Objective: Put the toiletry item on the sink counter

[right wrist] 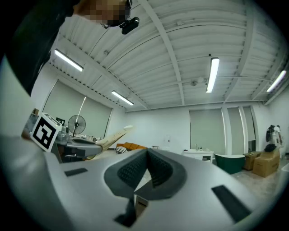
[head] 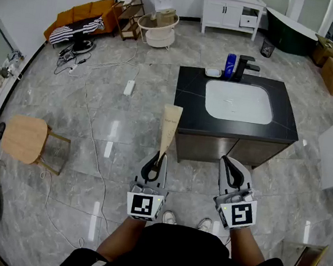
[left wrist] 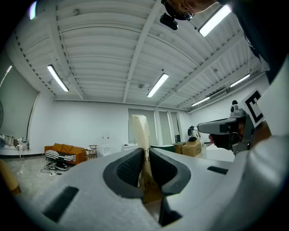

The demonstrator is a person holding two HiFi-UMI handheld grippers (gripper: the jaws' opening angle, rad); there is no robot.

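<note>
**Step in hand:** carrying the tube (head: 169, 126) to the surface (head: 190, 102). You stand short of it. The tube is over the floor, and in the head view its far end just overlaps the surface's near left corner.

**Recommendation:** step in and bring the left gripper (head: 157, 159) over the bare black top left of the basin (head: 239, 102). Keep well clear of the bottle (head: 230, 65) and tap (head: 244, 66) at the back. Lower until the tube rests, and only then release (so tall and thin, it would probably topple on end; lay it flat).

**Findings:** the left fingers (left wrist: 128, 167) are clamped on the tube's lower end. It rises between them, with most of its length beyond the tips. The right gripper (head: 231, 167) has its fingers together on nothing, and it is beside the left one, apart from the tube.
</note>
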